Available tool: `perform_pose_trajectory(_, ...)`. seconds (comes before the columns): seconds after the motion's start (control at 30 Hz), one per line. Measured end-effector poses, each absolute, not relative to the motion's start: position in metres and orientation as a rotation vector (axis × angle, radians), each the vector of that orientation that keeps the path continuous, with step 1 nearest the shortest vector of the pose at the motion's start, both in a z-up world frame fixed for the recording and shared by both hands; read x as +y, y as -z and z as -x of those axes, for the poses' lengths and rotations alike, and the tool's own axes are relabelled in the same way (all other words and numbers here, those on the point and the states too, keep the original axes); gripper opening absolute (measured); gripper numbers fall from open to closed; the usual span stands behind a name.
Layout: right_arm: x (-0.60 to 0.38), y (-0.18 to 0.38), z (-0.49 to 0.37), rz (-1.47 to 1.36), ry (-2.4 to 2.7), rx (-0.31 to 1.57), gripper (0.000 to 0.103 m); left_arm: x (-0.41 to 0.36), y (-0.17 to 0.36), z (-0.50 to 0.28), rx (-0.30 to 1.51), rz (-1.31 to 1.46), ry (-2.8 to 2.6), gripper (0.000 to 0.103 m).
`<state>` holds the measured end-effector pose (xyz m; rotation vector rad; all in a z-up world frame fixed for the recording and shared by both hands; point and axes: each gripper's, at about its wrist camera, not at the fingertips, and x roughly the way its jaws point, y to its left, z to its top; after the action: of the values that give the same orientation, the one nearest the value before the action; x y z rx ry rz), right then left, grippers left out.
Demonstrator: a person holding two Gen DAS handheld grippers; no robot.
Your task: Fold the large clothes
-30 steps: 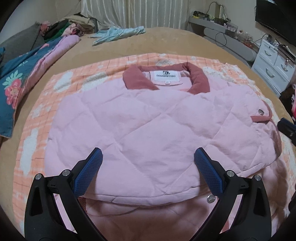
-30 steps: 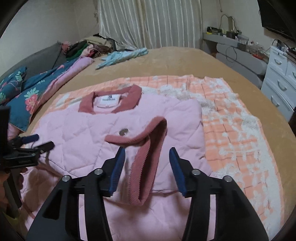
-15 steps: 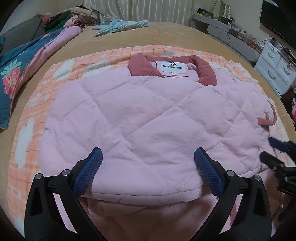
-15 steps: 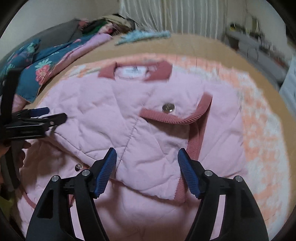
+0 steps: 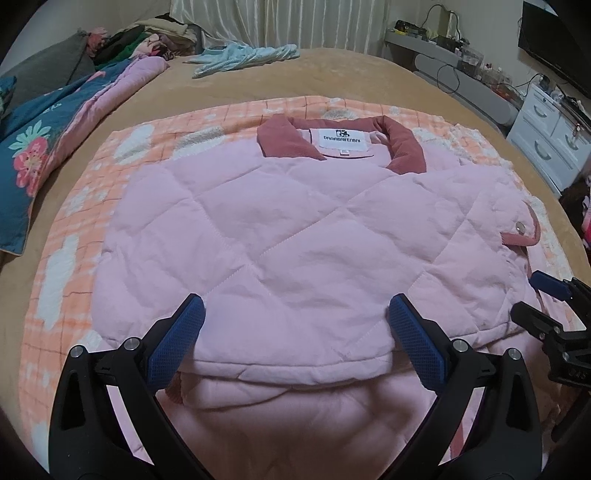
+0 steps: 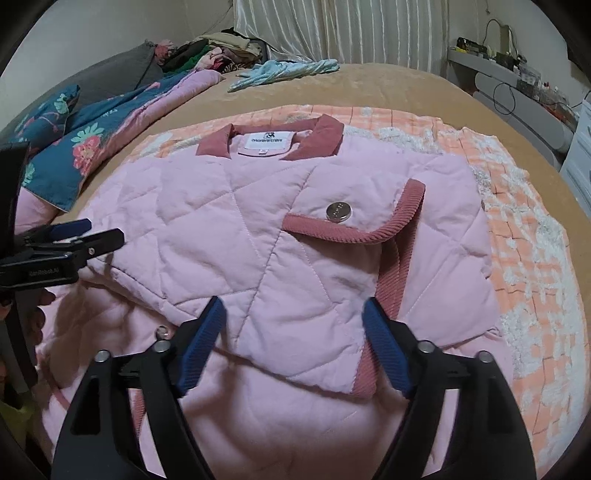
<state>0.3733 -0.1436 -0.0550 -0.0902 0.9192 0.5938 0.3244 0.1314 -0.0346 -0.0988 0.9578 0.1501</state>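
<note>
Nearest you, your left gripper [image 5: 295,325] hangs over the near folded edge of the pink quilted jacket [image 5: 295,236], jaws spread wide and released, its blue pads [image 5: 177,339] clear of the cloth on either side. Your right gripper [image 6: 295,328] sits over the jacket's right part, and its jaws are opening; the folded panel's lower edge and a strip of the dusty-rose corduroy trim [image 6: 388,280] lie between the pads, but neither pad presses on them.

The jacket is folded on itself: a smooth fleece-like inner layer shows below the quilted top layer, which is stitched in large diamonds. A flap edged in ribbed rose trim carries a silver snap button [image 6: 338,212], and a second snap [image 6: 161,331] shows on the lower layer by the right gripper's left finger. Beyond that, the rose collar [image 5: 402,147] lies open around a white neck label [image 5: 343,142].

The jacket lies flat on an orange-and-white checked blanket [image 5: 74,229], spread on a tan bedcover [image 5: 332,74]. To the left lies a floral teal quilt [image 5: 33,155]; far off, a light-blue garment [image 5: 243,57] rests near the curtains [image 5: 295,18].
</note>
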Motion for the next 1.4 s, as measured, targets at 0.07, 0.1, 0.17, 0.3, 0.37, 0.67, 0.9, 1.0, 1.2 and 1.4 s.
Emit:
perform_pose_trajectory(0.07, -0.146, 0.05, -0.371, 0.077, -0.594, 0.908, 0.088, 0.13, 0.031, -0.322, 0.955, 0.101, -0.148, 0.094)
perform_pose_trajectory(0.1, -0.147, 0.048, -0.37, 0.075, -0.593, 0.904, 0.089, 0.129, 0.03, -0.321, 0.953, 0.102, -0.148, 0.094)
perform_pose_trajectory(0.17, -0.15, 0.043, -0.368, 0.068, -0.59, 0.892, 0.092, 0.128, 0.026, -0.318, 0.948, 0.109, -0.148, 0.094)
perform_pose_trajectory(0.3, -0.158, 0.031, -0.362, 0.049, -0.583, 0.864, 0.094, 0.125, 0.019, -0.313, 0.939, 0.115, -0.144, 0.094)
perform_pose_trajectory(0.37, -0.163, 0.024, -0.357, 0.045, -0.576, 0.845, 0.094, 0.122, 0.014, -0.31, 0.931, 0.114, -0.14, 0.094)
perform_pose_trajectory(0.67, -0.188, -0.004, -0.332, -0.011, -0.558, 0.777, 0.097, 0.109, -0.009, -0.294, 0.897, 0.106, -0.132, 0.094)
perform_pose_trajectory(0.9, -0.201, -0.019, -0.319, -0.052, -0.519, 0.76, 0.098, 0.1, -0.031, -0.276, 0.87, 0.083, -0.111, 0.094)
perform_pose_trajectory(1.0, -0.205, -0.025, -0.312, -0.087, -0.516, 0.753, 0.098, 0.1, -0.043, -0.265, 0.852, 0.074, -0.114, 0.094)
perform_pose_trajectory(1.2, -0.207, -0.031, -0.293, -0.103, -0.516, 0.758, 0.098, 0.104, -0.058, -0.245, 0.824, 0.088, -0.117, 0.094)
perform_pose_trajectory(1.4, -0.206, -0.044, -0.272, -0.102, -0.524, 0.742, 0.098, 0.107, -0.073, -0.224, 0.791, 0.103, -0.114, 0.094)
